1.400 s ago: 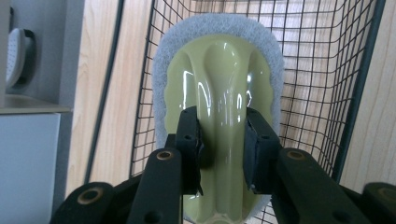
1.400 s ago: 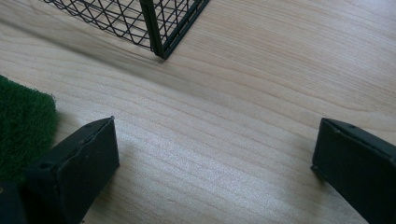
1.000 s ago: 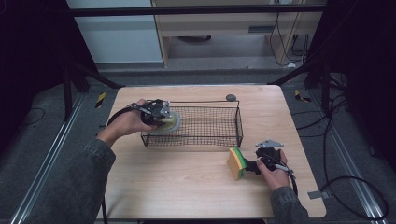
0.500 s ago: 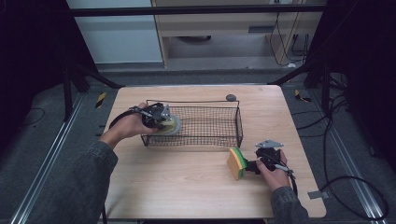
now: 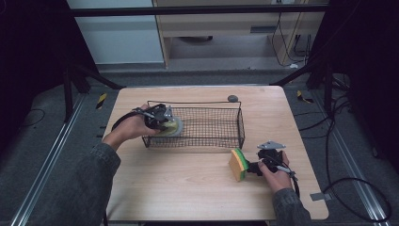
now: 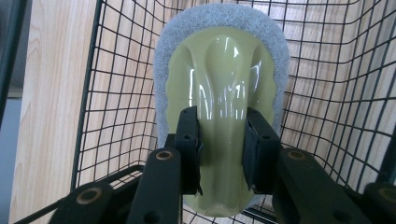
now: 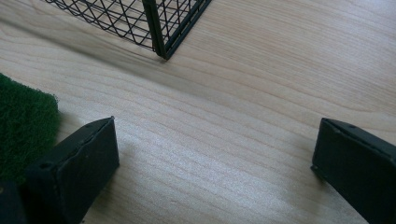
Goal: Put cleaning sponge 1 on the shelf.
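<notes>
Your left tongs (image 5: 165,123) have eased a touch further in over the wire basket (image 5: 221,126) since a second ago, carrying the scrub brush (image 5: 173,127) with them, while your right tongs (image 5: 256,165) haven't budged from the near right of the worktop (image 5: 188,188). Up close in the left gripper view, the left tongs (image 6: 223,149) are pinching the scrub brush (image 6: 219,84) by the glossy pale-green ridge of its handle, one black pad on each side, and the grey-white scouring pad rings that handle all the way round. Black mesh of the basket (image 6: 116,93) sits behind and beside it, so the brush is at the basket's left end, inside the wire walls; whether it touches the floor of the basket you can't tell from here.

Over on your right, the tongs are spread wide: the right gripper view shows the two pads well apart with bare wood of the worktop (image 7: 224,121) between them. The sponge (image 5: 238,164), yellow with a green scouring face, stands on edge just beside those tongs, and its green face (image 7: 23,126) sits right against the left-hand pad, outside the gap. A corner of the basket (image 7: 159,28) pokes in up ahead. One small dark round object (image 5: 232,98) rests on the worktop beyond the basket's far rim.
</notes>
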`<state>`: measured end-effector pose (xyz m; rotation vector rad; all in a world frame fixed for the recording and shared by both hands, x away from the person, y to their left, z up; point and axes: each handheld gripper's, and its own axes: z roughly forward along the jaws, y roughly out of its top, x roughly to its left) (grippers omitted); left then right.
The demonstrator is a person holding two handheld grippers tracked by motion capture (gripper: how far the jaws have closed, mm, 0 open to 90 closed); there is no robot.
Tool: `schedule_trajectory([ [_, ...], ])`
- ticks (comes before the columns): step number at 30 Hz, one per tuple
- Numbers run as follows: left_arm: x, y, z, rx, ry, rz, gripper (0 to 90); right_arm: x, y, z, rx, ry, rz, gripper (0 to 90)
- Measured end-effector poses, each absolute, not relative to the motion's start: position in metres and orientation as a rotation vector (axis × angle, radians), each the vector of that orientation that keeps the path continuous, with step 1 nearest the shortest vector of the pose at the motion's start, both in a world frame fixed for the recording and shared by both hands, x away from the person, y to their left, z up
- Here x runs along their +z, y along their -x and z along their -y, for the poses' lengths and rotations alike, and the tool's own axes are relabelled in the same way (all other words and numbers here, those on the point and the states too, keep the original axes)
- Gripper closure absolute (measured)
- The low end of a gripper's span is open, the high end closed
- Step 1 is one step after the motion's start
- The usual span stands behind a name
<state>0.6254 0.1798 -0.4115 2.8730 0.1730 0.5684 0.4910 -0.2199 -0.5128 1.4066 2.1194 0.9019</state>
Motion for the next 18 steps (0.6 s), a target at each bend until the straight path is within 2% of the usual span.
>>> schedule_trajectory([
  [18,-0.4172,-0.6242,-0.1749,0.553,-2.865,-0.196,67.2,-0.5128,-0.4909,0.2196,0.901,-1.408,-2.119,0.7],
])
